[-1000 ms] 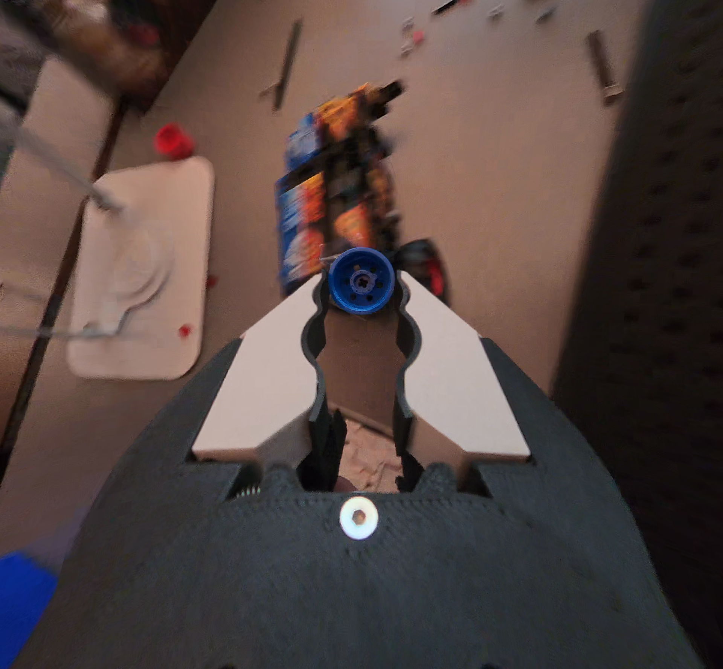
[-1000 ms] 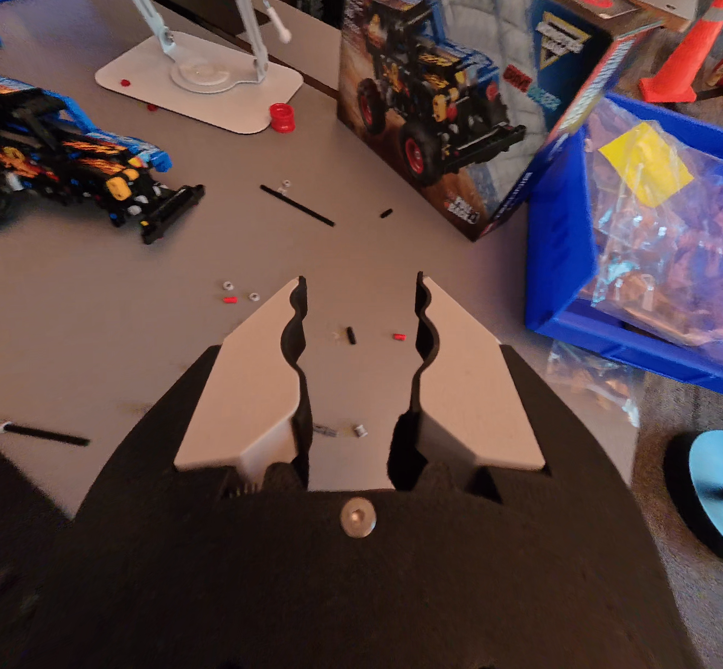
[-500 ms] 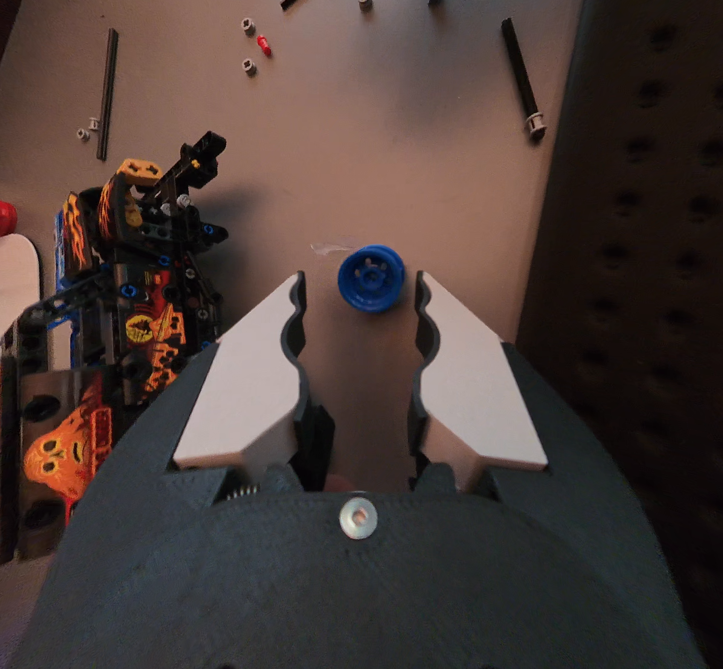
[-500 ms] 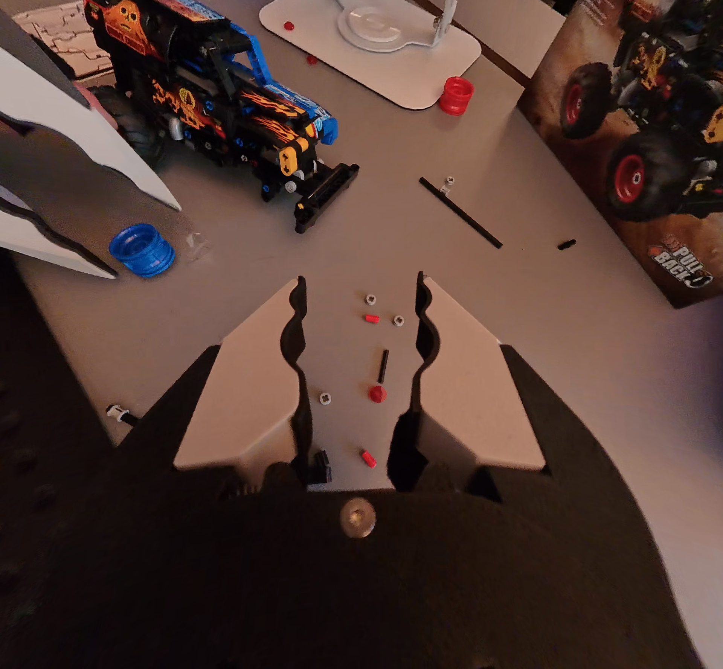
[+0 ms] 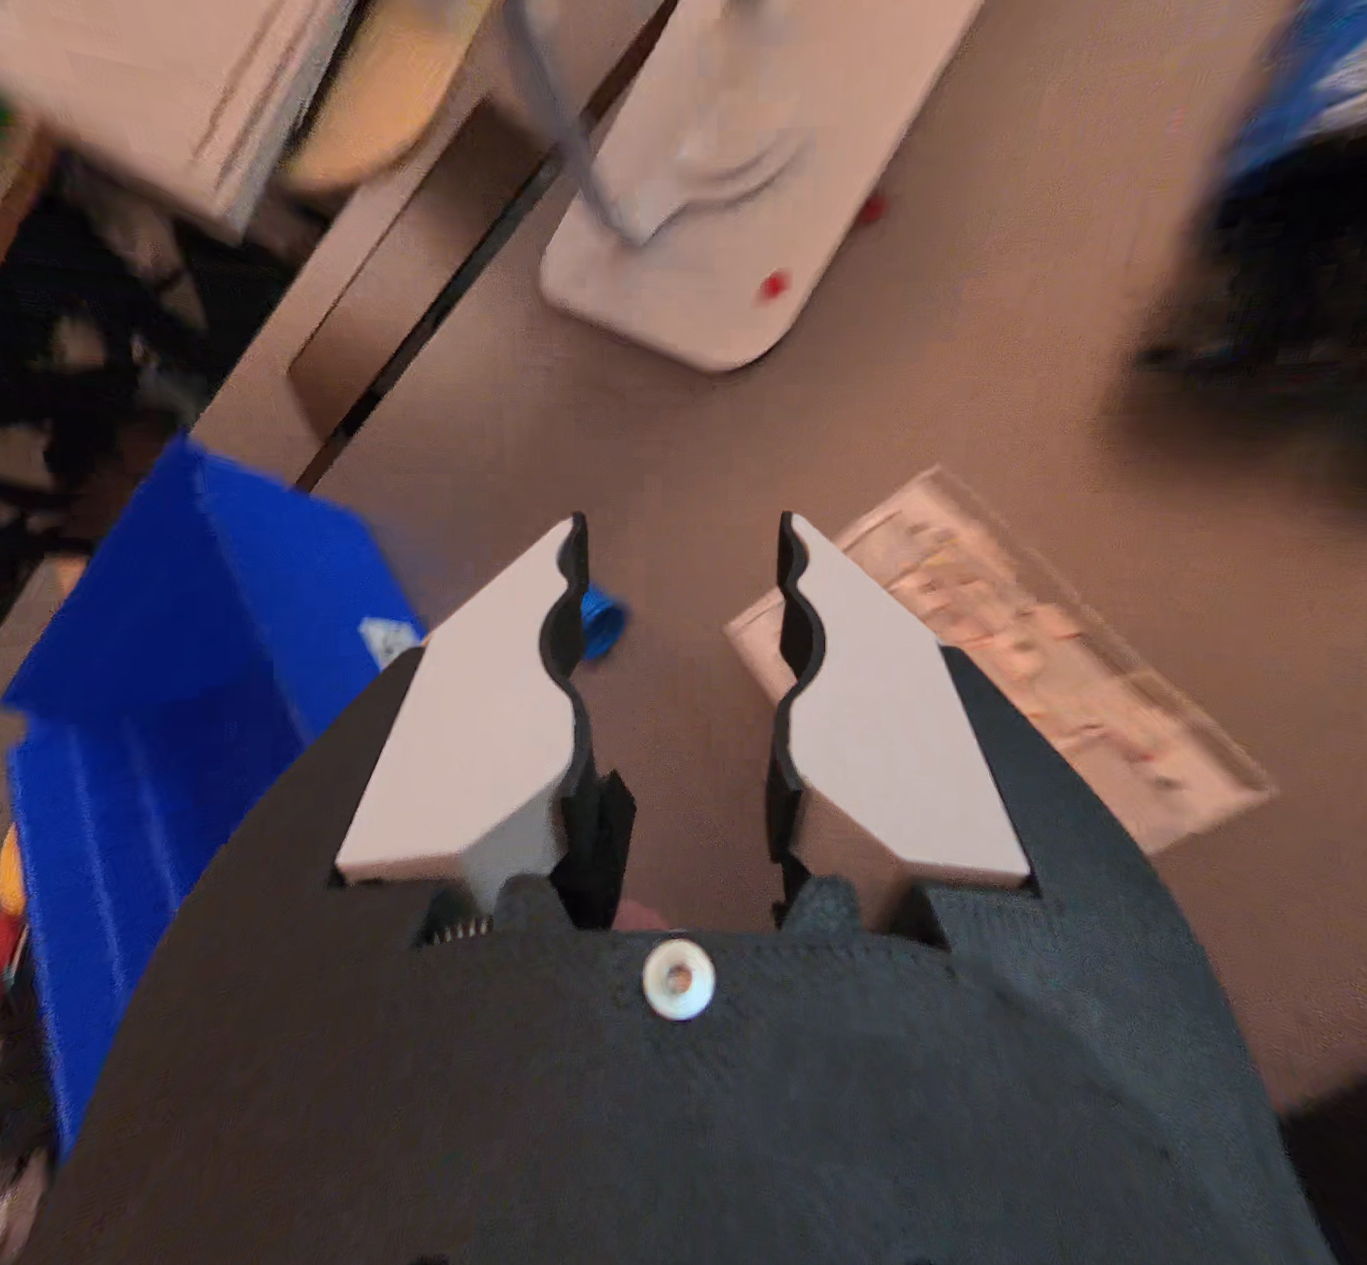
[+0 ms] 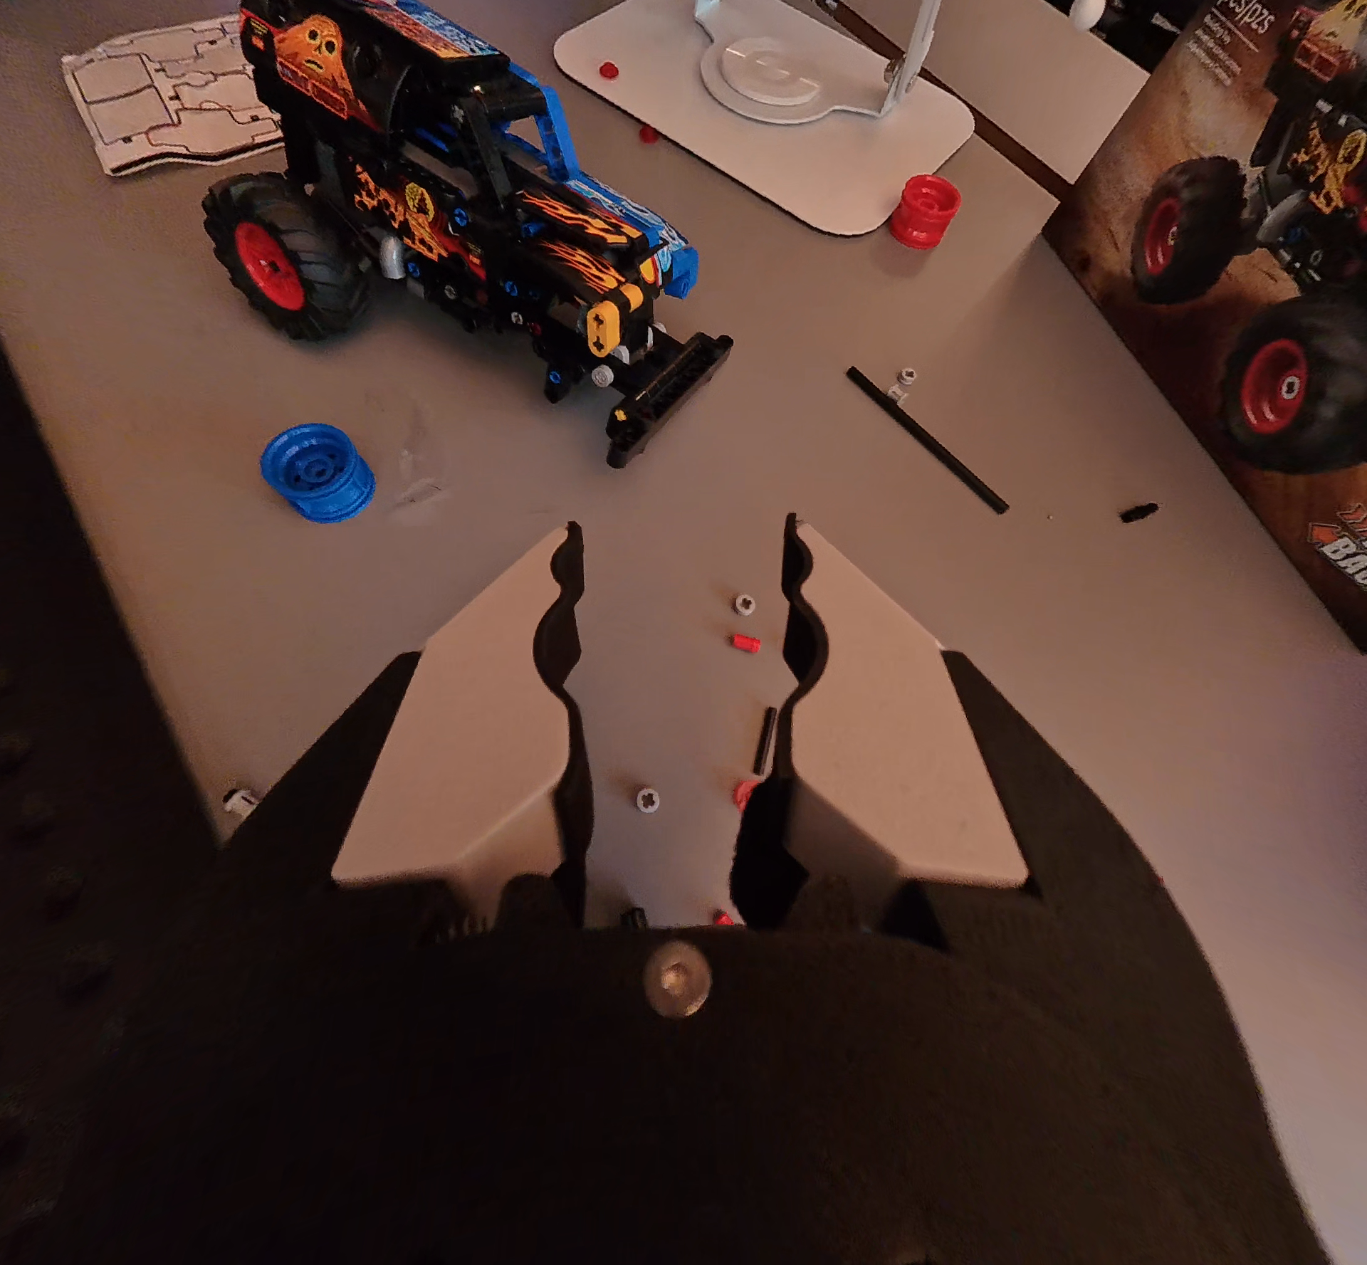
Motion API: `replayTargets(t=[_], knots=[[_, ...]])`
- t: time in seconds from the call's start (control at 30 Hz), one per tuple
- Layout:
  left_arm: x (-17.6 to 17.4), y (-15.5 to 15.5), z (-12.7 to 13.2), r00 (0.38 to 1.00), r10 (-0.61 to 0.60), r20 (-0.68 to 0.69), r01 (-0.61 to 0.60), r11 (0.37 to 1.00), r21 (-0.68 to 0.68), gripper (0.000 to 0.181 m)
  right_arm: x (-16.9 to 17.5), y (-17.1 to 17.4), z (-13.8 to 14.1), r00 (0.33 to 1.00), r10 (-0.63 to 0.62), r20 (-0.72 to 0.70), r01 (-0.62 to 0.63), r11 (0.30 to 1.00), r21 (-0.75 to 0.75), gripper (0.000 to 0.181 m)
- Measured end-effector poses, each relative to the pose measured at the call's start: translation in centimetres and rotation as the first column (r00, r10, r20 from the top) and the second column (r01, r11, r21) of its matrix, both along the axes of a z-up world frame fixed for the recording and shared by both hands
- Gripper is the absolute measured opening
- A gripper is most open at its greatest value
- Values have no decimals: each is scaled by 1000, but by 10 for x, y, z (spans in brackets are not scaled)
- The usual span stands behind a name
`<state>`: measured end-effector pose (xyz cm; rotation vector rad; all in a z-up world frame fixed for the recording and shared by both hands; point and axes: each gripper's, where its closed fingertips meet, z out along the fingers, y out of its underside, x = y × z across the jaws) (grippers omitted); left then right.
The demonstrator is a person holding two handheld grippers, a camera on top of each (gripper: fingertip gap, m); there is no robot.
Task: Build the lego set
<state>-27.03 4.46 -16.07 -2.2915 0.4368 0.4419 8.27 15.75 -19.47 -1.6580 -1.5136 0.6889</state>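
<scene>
Both hand-held grippers, left (image 5: 682, 527) and right (image 6: 680, 527), jaws apart, empty; truck (image 6: 451, 209) on counter (image 6: 962, 638), blue wheel (image 6: 318, 471) just beside its front (loose); a nudge might roll it off.

Grey table (image 6: 962, 675) bears a lego truck (image 6: 444, 209), blue wheel rim (image 6: 316, 471), white stand base (image 6: 777, 142)
</scene>
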Motion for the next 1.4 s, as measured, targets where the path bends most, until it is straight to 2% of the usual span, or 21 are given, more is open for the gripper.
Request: replayTargets(t=[0.03,0.1,0.2,0.33,0.37,0.47,0.5,0.6,0.67,0.73,0.83,0.87,0.97,1.03,1.1,1.13,1.23,1.3,1.37,1.4], knots=[[-23,-1,-11,999,52,4,-52,998,-45,54,-1,-1,0,1000,3,-5,-3,1000,-7,52],[-43,3,-31,998,60,23,-58,992,-110,53,-2,-1,-1,1000,3,-9,-3,1000,-14,53],[-82,6,-60,983,90,-157,-123,970,-209,53,-3,0,-2,1000,1,-8,-1,1000,-17,52],[-106,9,-88,961,94,-260,-177,931,-318,45,-4,0,-6,1000,-1,-5,1,1000,-26,51],[-108,9,-92,960,90,-266,-180,924,-338,36,-4,1,-7,1000,0,0,0,1000,-28,51],[-110,12,-93,956,85,-280,-182,922,-343,31,-4,1,-10,1000,2,10,-1,1000,-29,51],[-109,13,-91,957,83,-277,-177,925,-336,23,-4,1,-11,1000,1,11,-1,1000,-28,51],[-97,12,-83,968,57,-243,-137,935,-327,22,-3,2,-12,1000,-3,8,4,999,-32,51],[-83,11,-73,974,36,-222,-104,947,-304,22,-2,3,-11,1000,-6,2,6,999,-34,51],[-53,6,-54,989,-7,-148,-34,962,-272,22,0,3,-10,1000,-9,-1,9,999,-33,50],[31,-10,-32,982,-175,65,186,955,-233,22,1,3,-10,1000,-11,-10,10,999,-40,50],[64,-17,-28,961,-238,139,264,938,-225,22,1,3,-10,1000,-10,-11,10,999,-43,50],[153,-49,-37,859,-393,329,484,833,-267,22,1,1,-11,1000,-5,-13,4,999,-51,50],[199,-69,-49,777,-428,463,591,750,-298,22,0,0,-11,1000,1,-14,-1,999,-53,50],[227,-77,-60,715,-405,569,642,702,-307,23,-1,-2,-10,1000,6,-18,-7,998,-55,50],[235,-80,-64,690,-369,623,655,684,-320,23,-1,-3,-10,1000,8,-21,-10,998,-58,50],[240,-75,-75,656,-231,719,628,695,-350,28,0,-6,-10,1000,12,-23,-14,998,-61,50],[227,-66,-89,717,-193,670,564,725,-394,47,0,-6,-9,1000,15,-28,-16,998,-61,49],[225,-61,-87,705,-155,693,540,750,-382,53,1,-6,-9,999,16,-31,-18,998,-63,49],[221,-60,-87,724,-161,671,526,757,-386,56,1,-6,-9,999,16,-32,-18,998,-63,49]])
